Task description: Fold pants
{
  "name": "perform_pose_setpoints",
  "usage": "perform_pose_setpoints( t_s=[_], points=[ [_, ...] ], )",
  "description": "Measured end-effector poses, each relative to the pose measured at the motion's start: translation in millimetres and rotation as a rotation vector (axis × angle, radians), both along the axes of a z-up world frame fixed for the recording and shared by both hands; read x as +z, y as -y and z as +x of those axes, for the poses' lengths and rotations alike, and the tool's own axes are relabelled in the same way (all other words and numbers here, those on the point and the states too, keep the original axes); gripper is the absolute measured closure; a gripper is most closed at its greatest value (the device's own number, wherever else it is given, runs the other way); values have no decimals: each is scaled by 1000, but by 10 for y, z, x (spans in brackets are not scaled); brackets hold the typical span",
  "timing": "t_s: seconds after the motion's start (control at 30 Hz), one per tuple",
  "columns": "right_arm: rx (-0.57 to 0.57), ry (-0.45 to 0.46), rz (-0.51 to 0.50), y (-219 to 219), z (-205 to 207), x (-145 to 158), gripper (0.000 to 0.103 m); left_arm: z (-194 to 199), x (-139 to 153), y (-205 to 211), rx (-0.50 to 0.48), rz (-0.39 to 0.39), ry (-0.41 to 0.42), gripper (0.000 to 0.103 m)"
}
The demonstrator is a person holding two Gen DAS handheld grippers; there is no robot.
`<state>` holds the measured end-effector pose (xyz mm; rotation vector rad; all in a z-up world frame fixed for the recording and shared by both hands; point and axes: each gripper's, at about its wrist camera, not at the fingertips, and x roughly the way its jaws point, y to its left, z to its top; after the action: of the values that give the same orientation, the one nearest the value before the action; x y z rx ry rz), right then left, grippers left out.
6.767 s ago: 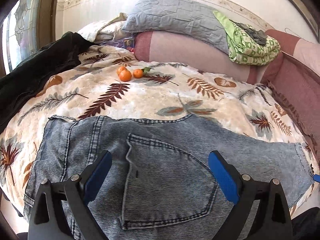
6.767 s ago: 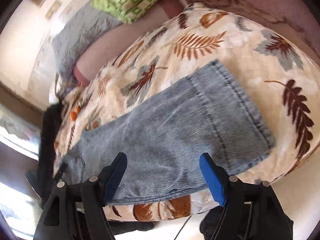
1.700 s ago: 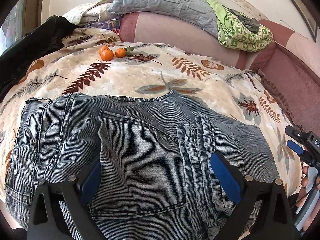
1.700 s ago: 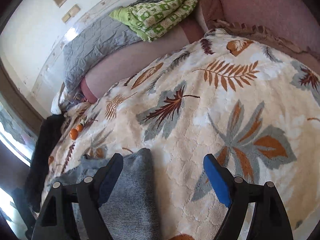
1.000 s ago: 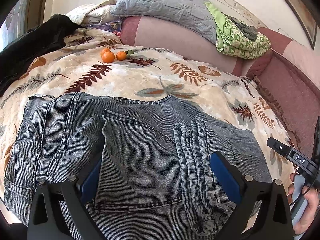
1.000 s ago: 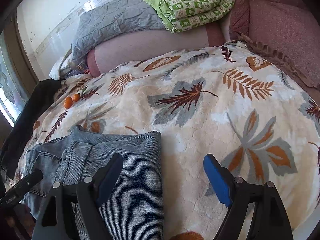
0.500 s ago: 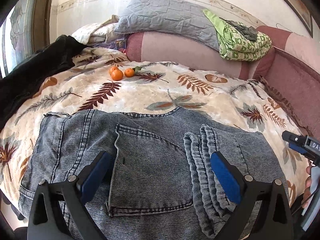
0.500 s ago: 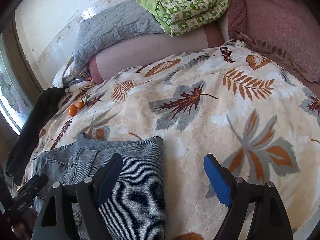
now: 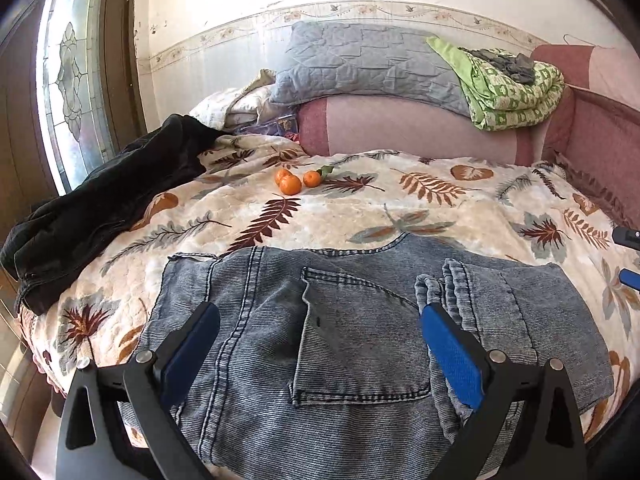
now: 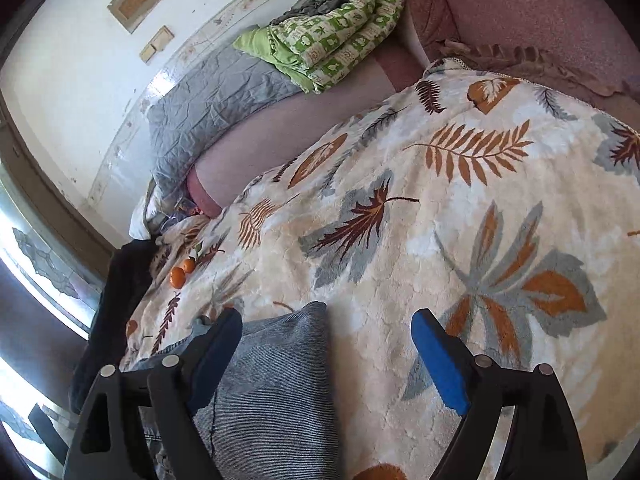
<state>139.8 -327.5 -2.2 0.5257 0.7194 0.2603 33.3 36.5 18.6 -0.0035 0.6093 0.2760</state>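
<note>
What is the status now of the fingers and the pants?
Left gripper open, empty. Right gripper opening, nothing held. Jeans folded over on blanket. Oranges far off, no obstruction.

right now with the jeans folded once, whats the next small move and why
Probably bring the left gripper down onto the waistband end of the jeans to fold it over the hems. Both grippers are open and empty; the right gripper, jaws opening, hovers at the fold.

My left gripper (image 9: 318, 346) fills the bottom of its frame, jaws spread wide, blue pads apart and clamping nothing. My right gripper (image 10: 326, 346) sits low in its frame, jaws opening, nothing pinched between the pads.
</note>
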Motion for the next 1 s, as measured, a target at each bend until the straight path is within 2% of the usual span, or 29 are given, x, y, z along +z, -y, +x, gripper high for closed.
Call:
perform_pose_setpoints(
  t_s=[0.23,0.43,0.73,0.9,1.0],
  points=[
    [35,-15,3,-92,55,-23,14,151,232,-107,-38,48,-26,3],
    [61,-23,-37,-268,99,26,14,223,177,-306,-53,-67,-81,3],
    [58,-3,-241,-688,-22,95,14,49,326,-501,-102,-256,109,3],
    [66,77,-425,-1072,-191,154,14,-40,353,-626,-117,-350,152,3],
    [69,122,-455,-1289,-327,275,14,-58,355,-657,-122,-372,170,3]
  ],
)
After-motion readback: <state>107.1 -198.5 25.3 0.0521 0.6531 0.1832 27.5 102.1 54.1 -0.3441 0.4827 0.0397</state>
